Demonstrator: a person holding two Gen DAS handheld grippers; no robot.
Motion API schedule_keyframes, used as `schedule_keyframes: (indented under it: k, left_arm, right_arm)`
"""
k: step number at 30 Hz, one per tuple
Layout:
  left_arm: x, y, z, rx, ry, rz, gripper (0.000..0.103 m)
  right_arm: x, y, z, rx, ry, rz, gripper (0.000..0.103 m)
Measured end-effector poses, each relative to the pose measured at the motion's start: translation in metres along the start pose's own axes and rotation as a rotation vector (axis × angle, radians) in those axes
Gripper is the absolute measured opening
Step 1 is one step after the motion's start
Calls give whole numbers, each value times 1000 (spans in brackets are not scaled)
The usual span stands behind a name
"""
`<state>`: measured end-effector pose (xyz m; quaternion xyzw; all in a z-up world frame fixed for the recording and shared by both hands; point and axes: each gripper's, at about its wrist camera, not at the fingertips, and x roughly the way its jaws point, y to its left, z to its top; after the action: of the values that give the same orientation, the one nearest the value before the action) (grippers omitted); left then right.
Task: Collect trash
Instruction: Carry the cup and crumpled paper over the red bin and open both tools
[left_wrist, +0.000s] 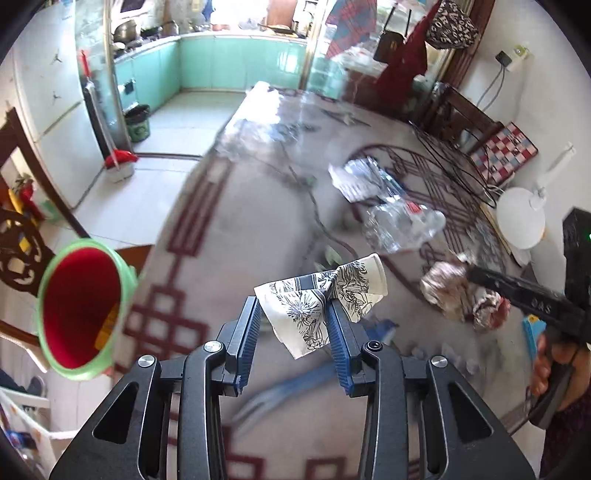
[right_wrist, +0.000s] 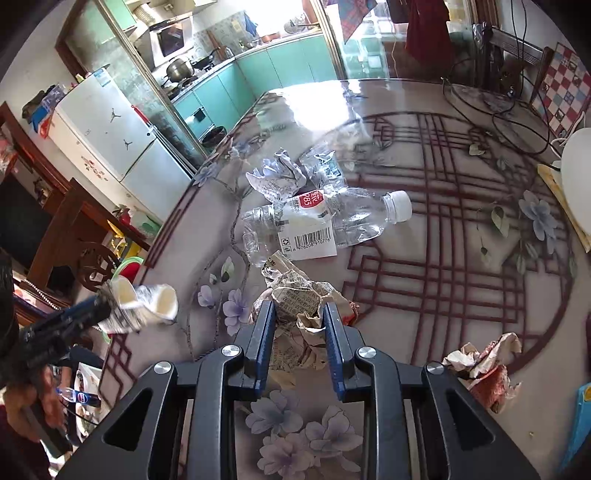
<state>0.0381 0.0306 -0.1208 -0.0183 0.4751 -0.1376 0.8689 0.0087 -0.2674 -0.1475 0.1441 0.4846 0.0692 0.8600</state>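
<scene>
Carrying a crushed paper cup (left_wrist: 325, 295), the left gripper (left_wrist: 293, 325) has its jaws pinched on the cup's flattened middle, with the printed ends flaring out to either side; the cup is lifted clear of the table (left_wrist: 207, 229). A bin (left_wrist: 83, 306) with a green rim and red lining stands off the table's left edge, mouth tilted toward the camera. In the right wrist view the right gripper (right_wrist: 300, 332) has its jaws set on both sides of a crumpled newspaper wad (right_wrist: 299, 295) that lies at the near middle of the table; the pads appear to press its flanks. Farther off lie a crushed clear bottle (right_wrist: 332, 218) and a crumpled white paper (right_wrist: 277, 177); another paper wad (right_wrist: 484, 365) sits near the right.

Judged step: delivery of the cup to the bin while the wad is secured. Good practice would be to bring the cup fully over the bin's mouth before parting the jaws, since the flared ends could catch the rim. The wad is springy and loose, so a firm squeeze through its middle should precede any lift.
</scene>
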Motion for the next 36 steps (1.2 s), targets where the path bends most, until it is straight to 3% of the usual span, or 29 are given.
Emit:
schedule_keyframes:
  k: [8, 23, 36]
  left_arm:
    - [-2, 21, 0, -46, -10, 27, 35]
    - [-8, 78, 5, -65, -14, 22, 35]
    - [-17, 182, 11, -125, -14, 38, 35]
  right_arm:
    - [-17, 11, 3, -14, -25, -13, 24]
    - [-12, 96, 20, -93, -73, -19, 24]
    - [33, 201, 38, -136, -60, -12, 24]
